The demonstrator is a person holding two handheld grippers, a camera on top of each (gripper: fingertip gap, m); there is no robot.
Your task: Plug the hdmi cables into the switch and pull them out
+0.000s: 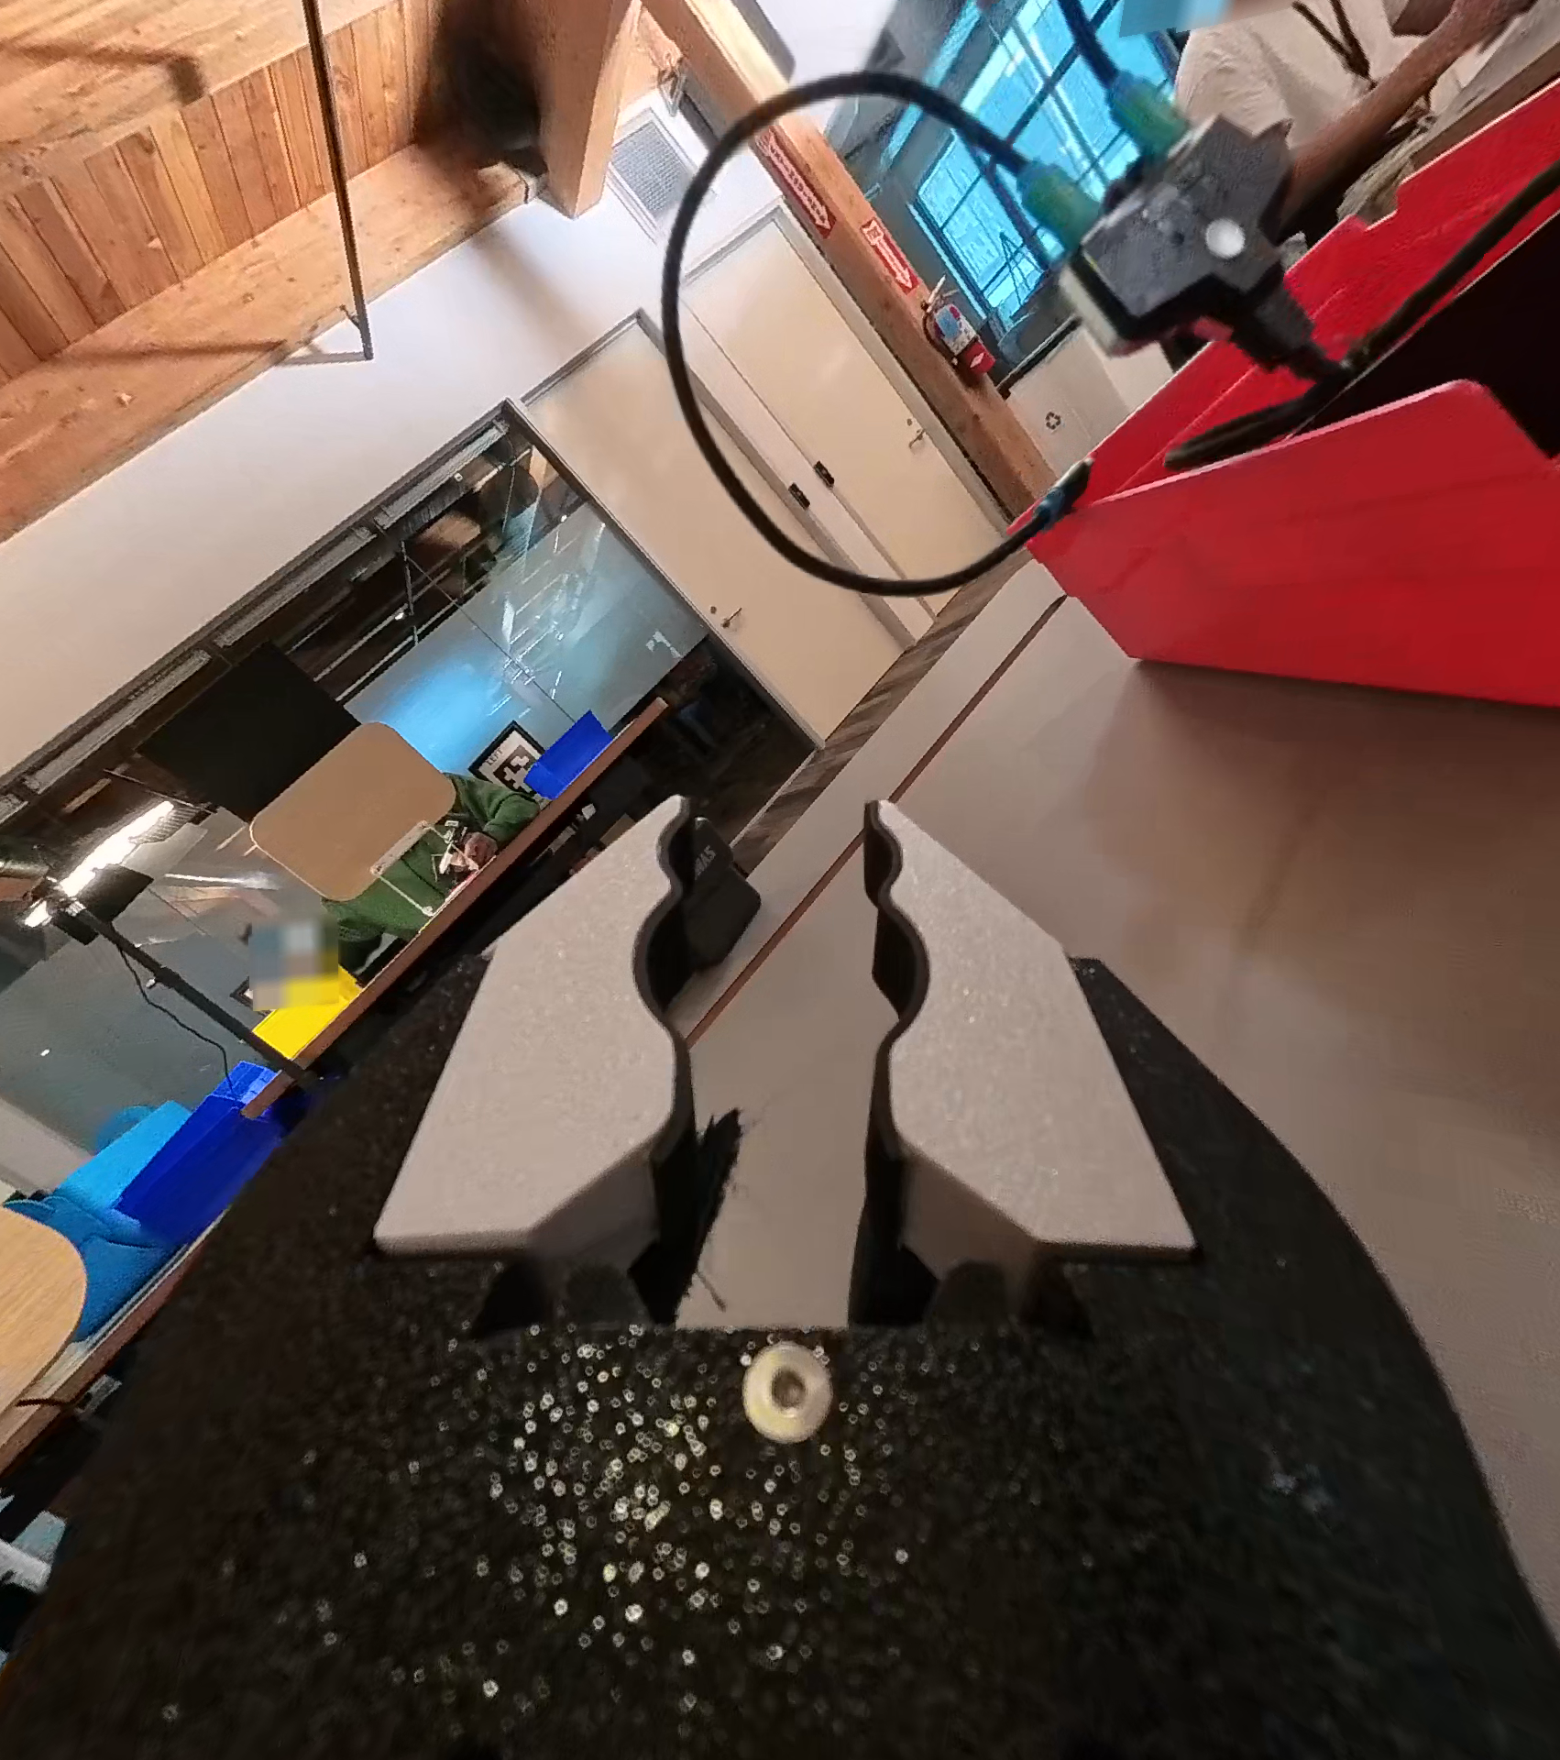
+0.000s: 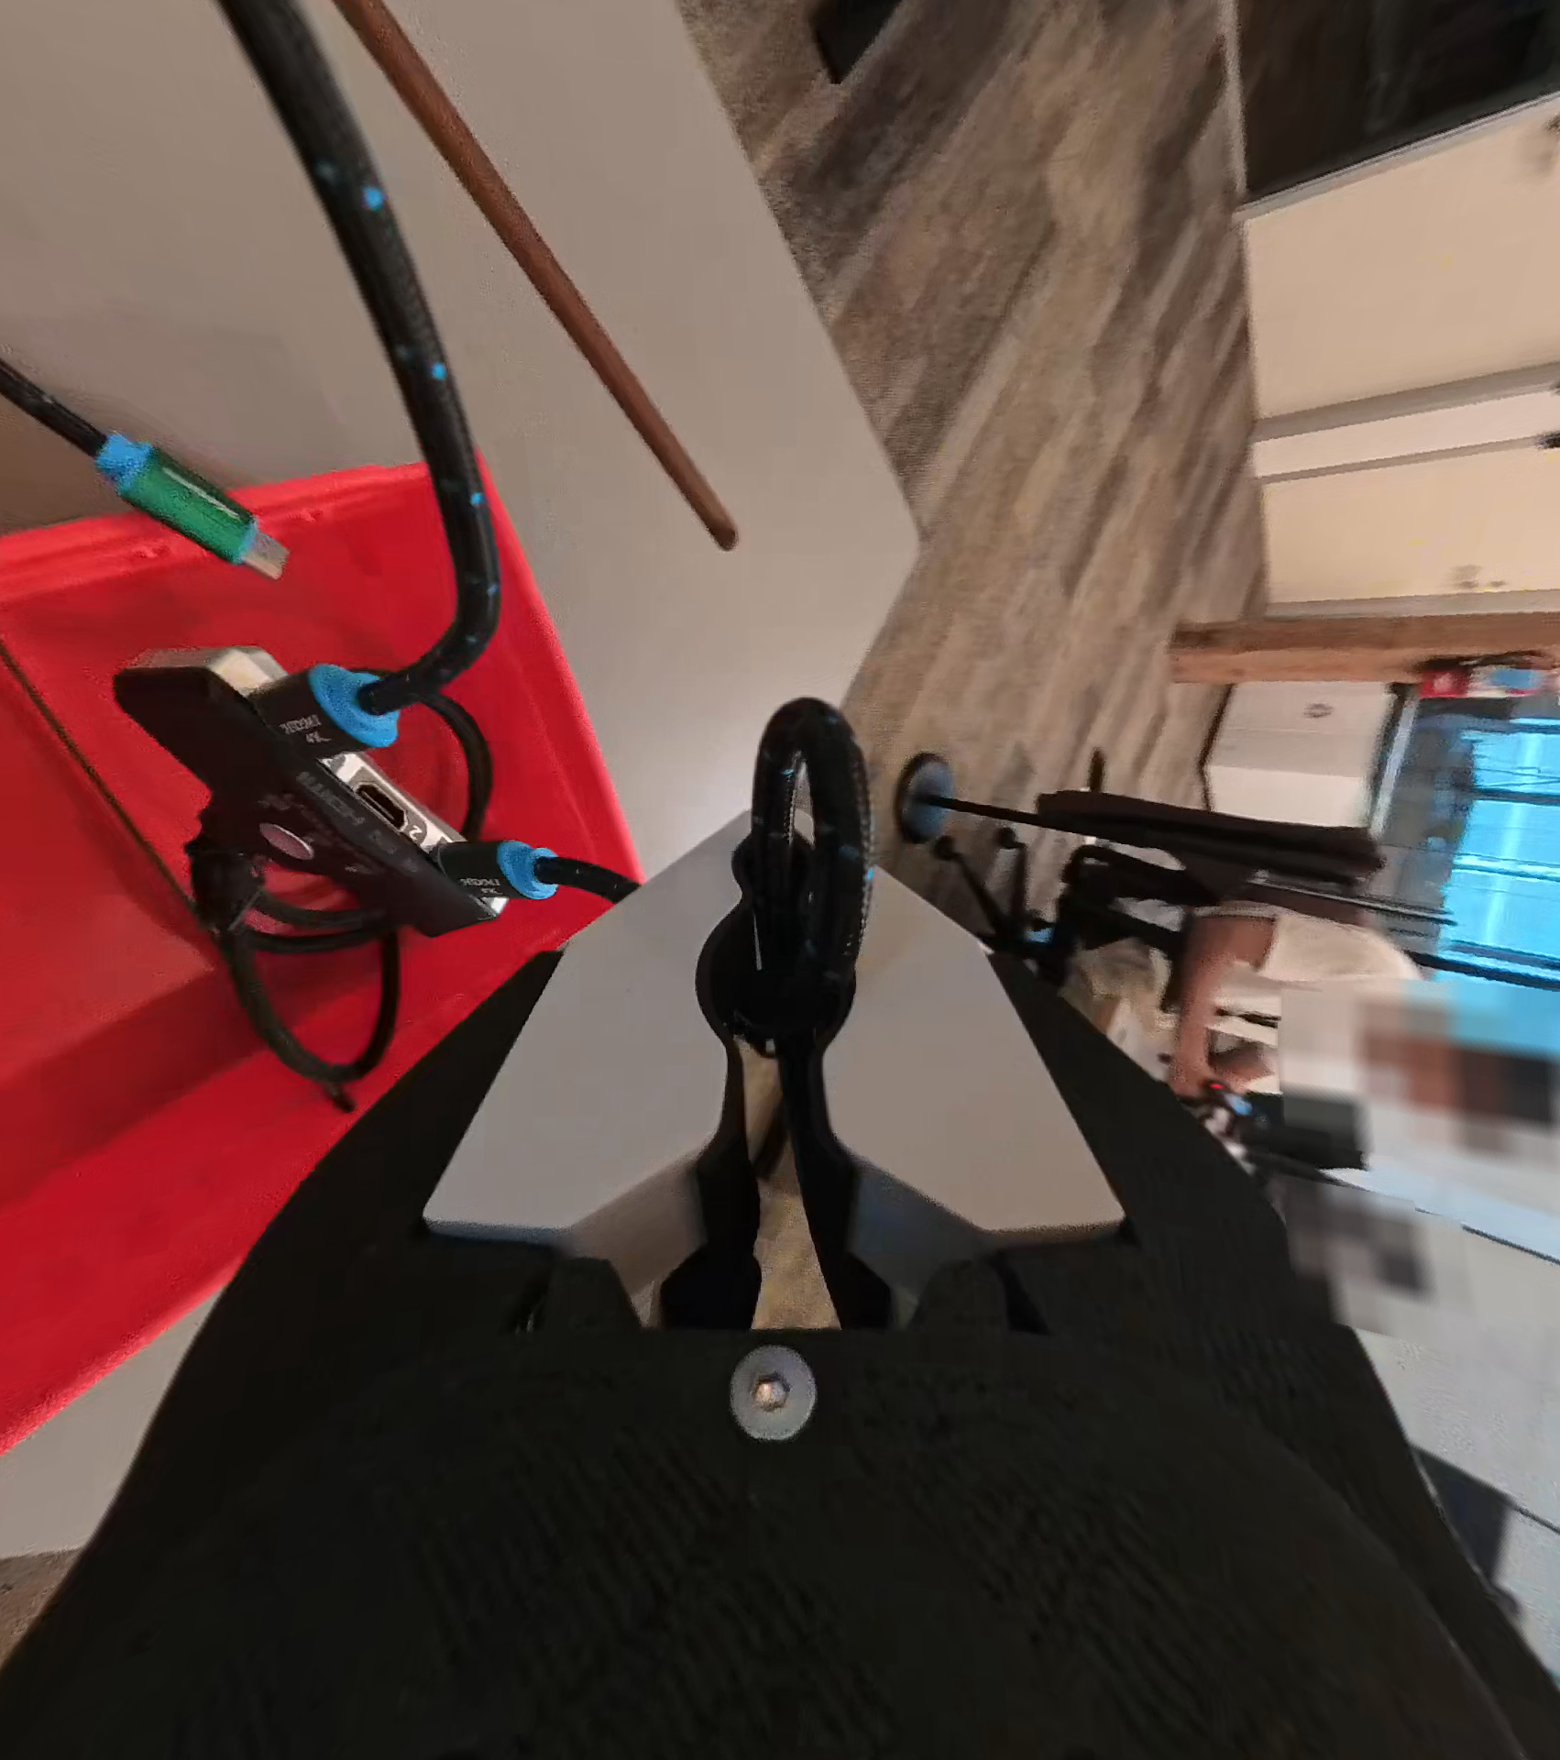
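The left gripper (image 1: 776,857) is wide apart and holds nothing. The right gripper (image 2: 795,886) squeezes a black braided cable with blue specks (image 2: 814,819). At left in the right wrist view, the small black switch box (image 2: 300,810) sits on the red plastic bin (image 2: 43,1048), with two blue-ringed plugs (image 2: 319,714) in it.

Both tilted wrist views share the switch (image 1: 1176,248), right view nearer.

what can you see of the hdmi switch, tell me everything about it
The hdmi switch is a small box, black on top with silver port sides and a round button. It sits tilted on the red bin. Two black braided cables with blue collars are plugged in, with one empty port between them. A thinner black lead leaves its far end and coils beside it.
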